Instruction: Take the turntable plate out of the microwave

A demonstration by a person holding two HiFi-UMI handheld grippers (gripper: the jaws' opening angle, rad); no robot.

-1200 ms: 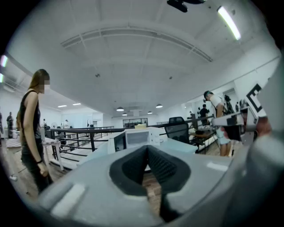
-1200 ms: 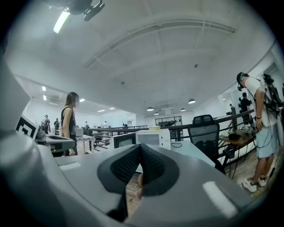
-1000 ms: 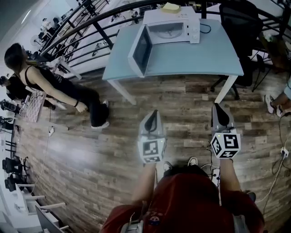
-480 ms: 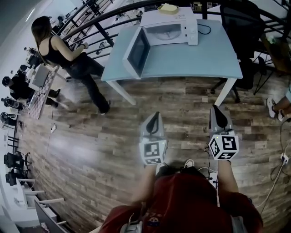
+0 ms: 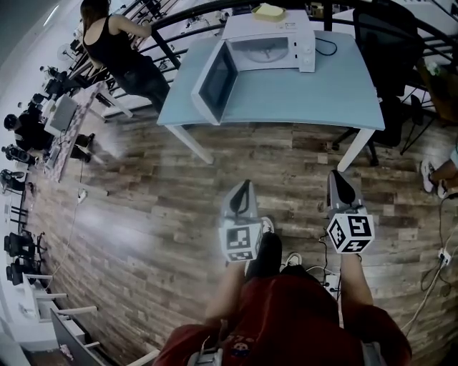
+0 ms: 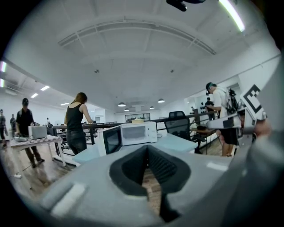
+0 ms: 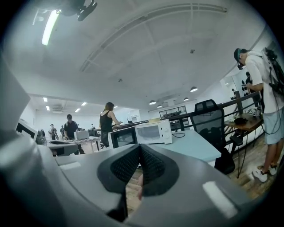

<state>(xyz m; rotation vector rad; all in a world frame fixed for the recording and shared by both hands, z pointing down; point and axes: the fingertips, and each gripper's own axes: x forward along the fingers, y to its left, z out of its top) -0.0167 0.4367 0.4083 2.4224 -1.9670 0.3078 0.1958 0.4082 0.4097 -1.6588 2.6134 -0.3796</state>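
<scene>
A white microwave (image 5: 270, 37) stands at the back of a light-blue table (image 5: 315, 93), its door (image 5: 215, 82) swung open to the left. Inside it the glass turntable plate (image 5: 266, 51) lies flat. Both grippers hover over the wooden floor, well short of the table. My left gripper (image 5: 243, 188) is shut and empty, and so is my right gripper (image 5: 336, 176). In the left gripper view the microwave (image 6: 138, 133) shows far ahead beyond the shut left gripper (image 6: 147, 151). The right gripper view shows the microwave (image 7: 153, 132) past the shut right gripper (image 7: 140, 149).
A yellow object (image 5: 268, 11) rests on top of the microwave. A black office chair (image 5: 386, 36) stands by the table's right end. A person in a black top (image 5: 114, 46) stands by the railing at far left. Another person's shoes (image 5: 429, 175) show at the right edge.
The table and microwave have come slightly nearer as I step forward. The person in black has walked from the left floor up to the railing. Both grippers stay shut.
</scene>
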